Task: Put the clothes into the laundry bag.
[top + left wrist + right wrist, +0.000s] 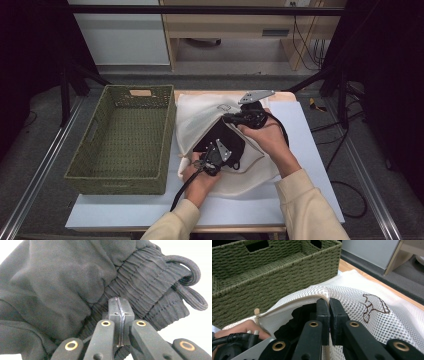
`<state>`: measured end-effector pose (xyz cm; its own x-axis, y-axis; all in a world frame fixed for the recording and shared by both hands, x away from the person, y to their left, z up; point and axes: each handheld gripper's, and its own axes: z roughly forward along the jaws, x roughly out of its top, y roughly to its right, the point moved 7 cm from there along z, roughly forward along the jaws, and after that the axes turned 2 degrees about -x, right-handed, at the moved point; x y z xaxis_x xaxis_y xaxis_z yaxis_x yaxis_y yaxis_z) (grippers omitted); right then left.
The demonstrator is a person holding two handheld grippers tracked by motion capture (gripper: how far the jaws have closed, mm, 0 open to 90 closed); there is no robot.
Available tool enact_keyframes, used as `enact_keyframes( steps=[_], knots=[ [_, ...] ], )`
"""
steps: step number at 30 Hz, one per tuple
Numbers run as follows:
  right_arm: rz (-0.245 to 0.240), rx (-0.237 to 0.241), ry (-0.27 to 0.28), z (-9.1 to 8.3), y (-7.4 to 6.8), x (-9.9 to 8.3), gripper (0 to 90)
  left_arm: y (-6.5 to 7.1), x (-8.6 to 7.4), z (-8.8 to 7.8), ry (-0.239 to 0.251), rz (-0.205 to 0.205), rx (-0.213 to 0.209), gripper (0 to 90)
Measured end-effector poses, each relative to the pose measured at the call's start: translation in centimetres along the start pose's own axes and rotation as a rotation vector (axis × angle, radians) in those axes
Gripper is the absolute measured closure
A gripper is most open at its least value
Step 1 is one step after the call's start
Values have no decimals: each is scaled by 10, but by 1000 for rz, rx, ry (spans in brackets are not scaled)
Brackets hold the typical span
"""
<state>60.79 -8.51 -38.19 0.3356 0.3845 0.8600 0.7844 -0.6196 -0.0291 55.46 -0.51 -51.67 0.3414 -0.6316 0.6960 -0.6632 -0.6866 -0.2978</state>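
On white table (310,150), beside wicker basket (125,140), mesh bag (200,117).

A green woven basket (122,140) is sitting empty on the left side of a white-topped table (310,150), its handle cut-outs facing outward. Beyond the table, a pale wooden shelf unit (240,25) is standing against the wall, with black cables (307,45) hanging beside it.

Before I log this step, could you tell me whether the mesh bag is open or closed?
Open: the right hand-held gripper lifts the mesh bag edge, with the black garment at its mouth.
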Motion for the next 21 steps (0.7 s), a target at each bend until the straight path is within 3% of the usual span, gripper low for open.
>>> enact_keyframes(
  steps=[21],
  knots=[
    [1,1,-5,1,1,-1,875,-6,7,11,5,-1,24,899]
  ],
)
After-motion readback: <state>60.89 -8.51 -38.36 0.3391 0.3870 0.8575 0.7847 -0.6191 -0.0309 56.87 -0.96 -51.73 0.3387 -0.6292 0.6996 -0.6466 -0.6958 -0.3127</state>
